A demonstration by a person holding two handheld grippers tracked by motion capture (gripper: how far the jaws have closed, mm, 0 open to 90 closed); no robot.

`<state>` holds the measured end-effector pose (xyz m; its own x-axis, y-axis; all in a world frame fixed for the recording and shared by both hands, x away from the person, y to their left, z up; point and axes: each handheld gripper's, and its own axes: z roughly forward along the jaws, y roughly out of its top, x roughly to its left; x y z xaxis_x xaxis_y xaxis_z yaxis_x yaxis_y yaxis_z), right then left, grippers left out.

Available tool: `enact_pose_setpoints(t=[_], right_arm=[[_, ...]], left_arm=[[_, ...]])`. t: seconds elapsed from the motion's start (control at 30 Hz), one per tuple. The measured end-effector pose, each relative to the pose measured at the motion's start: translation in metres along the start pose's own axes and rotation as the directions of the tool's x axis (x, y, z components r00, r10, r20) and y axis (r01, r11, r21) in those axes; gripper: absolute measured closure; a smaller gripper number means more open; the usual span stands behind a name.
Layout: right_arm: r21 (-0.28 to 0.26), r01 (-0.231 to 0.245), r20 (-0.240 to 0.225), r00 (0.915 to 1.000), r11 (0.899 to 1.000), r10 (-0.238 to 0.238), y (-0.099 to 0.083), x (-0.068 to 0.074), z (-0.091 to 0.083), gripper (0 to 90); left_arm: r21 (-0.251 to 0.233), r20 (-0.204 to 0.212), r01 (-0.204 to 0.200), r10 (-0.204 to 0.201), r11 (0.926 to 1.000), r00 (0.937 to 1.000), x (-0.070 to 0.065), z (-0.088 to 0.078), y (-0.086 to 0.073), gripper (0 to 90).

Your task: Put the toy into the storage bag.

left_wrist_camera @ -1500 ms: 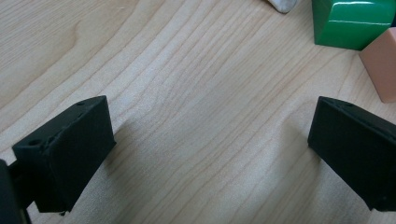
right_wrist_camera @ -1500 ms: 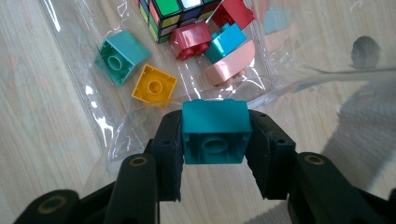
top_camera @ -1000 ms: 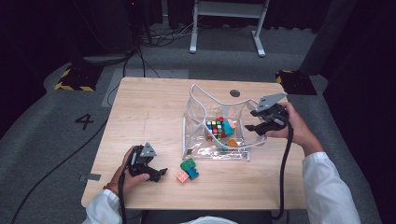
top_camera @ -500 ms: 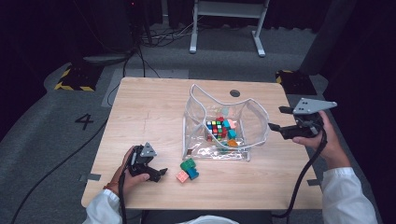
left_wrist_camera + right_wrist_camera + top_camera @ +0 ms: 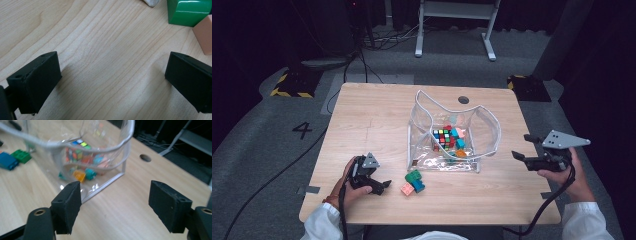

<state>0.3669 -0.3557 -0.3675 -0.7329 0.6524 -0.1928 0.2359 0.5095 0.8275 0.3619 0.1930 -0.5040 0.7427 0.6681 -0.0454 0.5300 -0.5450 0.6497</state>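
A clear plastic bag point(image 5: 484, 120) stands open mid-table, holding a colour cube point(image 5: 442, 139) and several small bricks. In front of it lie a green brick point(image 5: 413, 176), a blue brick point(image 5: 418, 186) and a pink brick point(image 5: 407, 189). My left gripper point(image 5: 384, 186) rests on the wood left of them, open, with bare table between its jaws point(image 5: 110, 75); the green brick point(image 5: 188, 11) and pink brick point(image 5: 203, 33) lie just ahead. My right gripper point(image 5: 522, 146) hovers right of the bag point(image 5: 100, 150). Its jaws have just been opening, with nothing between them point(image 5: 113, 202).
The wooden table point(image 5: 372, 120) has a round hole point(image 5: 463, 100) behind the bag. A metal stand point(image 5: 454, 25) and cables lie on the floor beyond. The person's white sleeves come in at the bottom corners.
My right gripper has drawn away from the bag's right rim to the table's right side, and its jaws stand wider. The left hand has stayed put.
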Motion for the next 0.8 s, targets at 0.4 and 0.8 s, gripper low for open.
enact_pose_setpoints(t=[0.4,0.8], right_arm=[[0.025,-0.019,-0.107,0.994,1.0,0.021,-0.052,0.033,0.026,29.4],[0.056,0.014,-0.291,0.9568,0.998,0.003,-0.065,0.089,0.072,32.6]], left_arm=[[0.0,-0.001,0.0,0.0,1.0,1.0,0.0,0.0,0.0,0.4],[0.0,-0.004,-0.005,0.005,1.0,1.0,0.0,0.0,0.0,0.5]])
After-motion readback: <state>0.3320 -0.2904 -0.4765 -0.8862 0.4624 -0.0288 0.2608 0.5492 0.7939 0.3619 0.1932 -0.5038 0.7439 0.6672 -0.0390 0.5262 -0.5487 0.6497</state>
